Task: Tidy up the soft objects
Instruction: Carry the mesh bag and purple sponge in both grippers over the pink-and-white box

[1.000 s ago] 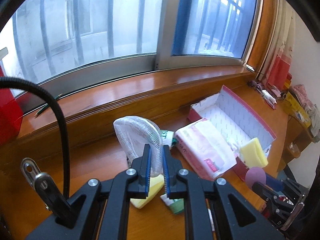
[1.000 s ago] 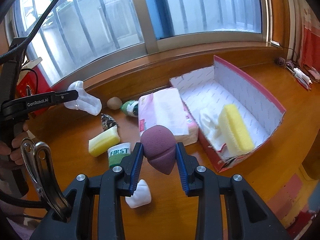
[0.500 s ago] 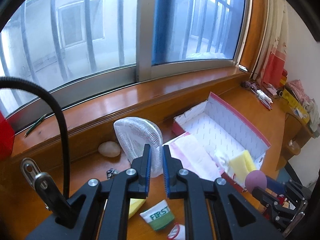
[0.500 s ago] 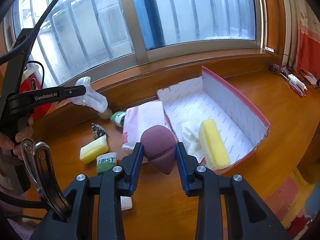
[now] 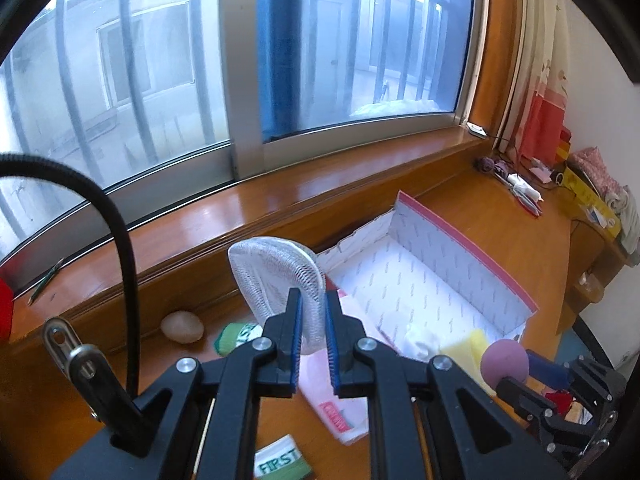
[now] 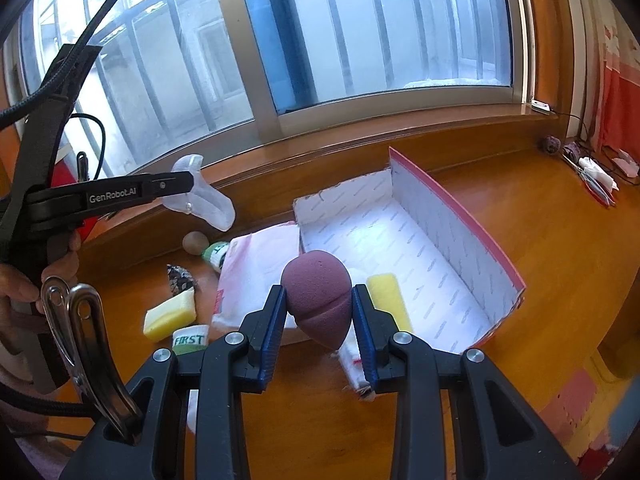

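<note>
My left gripper (image 5: 312,320) is shut on a white mesh pouch (image 5: 276,276) and holds it in the air over the pink tissue pack (image 5: 340,400), just left of the open white-lined box (image 5: 460,248). The right wrist view shows that left gripper (image 6: 188,178) with the mesh pouch (image 6: 204,200) hanging from it. My right gripper (image 6: 319,304) is shut on a mauve egg-shaped sponge (image 6: 316,300), held above the near end of the box (image 6: 440,216). Inside the box lie a yellow sponge (image 6: 388,296) and a white cloth (image 5: 420,340).
Left of the box on the wooden desk lie the tissue pack (image 6: 256,268), a yellow sponge (image 6: 170,314), a green "FIRST" band (image 6: 189,339), a green roll (image 6: 216,252), a beige egg sponge (image 6: 195,242) and a patterned scrap (image 6: 180,278). A raised sill runs behind. Clutter sits far right (image 6: 592,168).
Both grippers have moved rightward toward the box with their loads still held. The mesh pouch now hangs over the tissue pack, and the mauve sponge is over the box's near end.
</note>
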Tool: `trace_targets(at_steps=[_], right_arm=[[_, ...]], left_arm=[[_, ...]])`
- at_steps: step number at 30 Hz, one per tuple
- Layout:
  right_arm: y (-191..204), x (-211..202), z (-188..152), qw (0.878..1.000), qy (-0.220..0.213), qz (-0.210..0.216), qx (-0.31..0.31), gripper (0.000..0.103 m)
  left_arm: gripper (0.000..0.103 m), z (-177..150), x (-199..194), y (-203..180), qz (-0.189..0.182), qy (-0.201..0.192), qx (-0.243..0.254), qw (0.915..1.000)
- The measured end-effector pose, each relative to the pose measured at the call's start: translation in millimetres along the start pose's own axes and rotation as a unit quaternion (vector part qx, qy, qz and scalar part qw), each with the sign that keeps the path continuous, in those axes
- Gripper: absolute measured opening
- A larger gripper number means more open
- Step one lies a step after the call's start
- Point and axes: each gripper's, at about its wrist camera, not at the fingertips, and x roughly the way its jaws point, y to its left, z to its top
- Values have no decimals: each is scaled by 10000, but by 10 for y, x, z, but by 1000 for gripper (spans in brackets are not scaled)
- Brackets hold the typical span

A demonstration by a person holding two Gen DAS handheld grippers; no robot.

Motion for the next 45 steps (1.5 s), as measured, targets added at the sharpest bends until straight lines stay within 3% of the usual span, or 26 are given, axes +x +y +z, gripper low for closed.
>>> trace_targets(at_steps=[21, 32, 45], right_arm=[[-610, 407, 346, 9999, -8, -70, 141, 34], [-773, 682, 290, 9991, 236, -234, 259, 34], [-824, 775, 232, 9981, 392, -290, 376, 34]], left_arm=[[11, 348, 807, -583, 14, 396, 299, 9988], [11, 270, 1304, -744, 23, 913, 526, 9944], [15, 159, 1589, -804, -62, 1299, 605, 9897]])
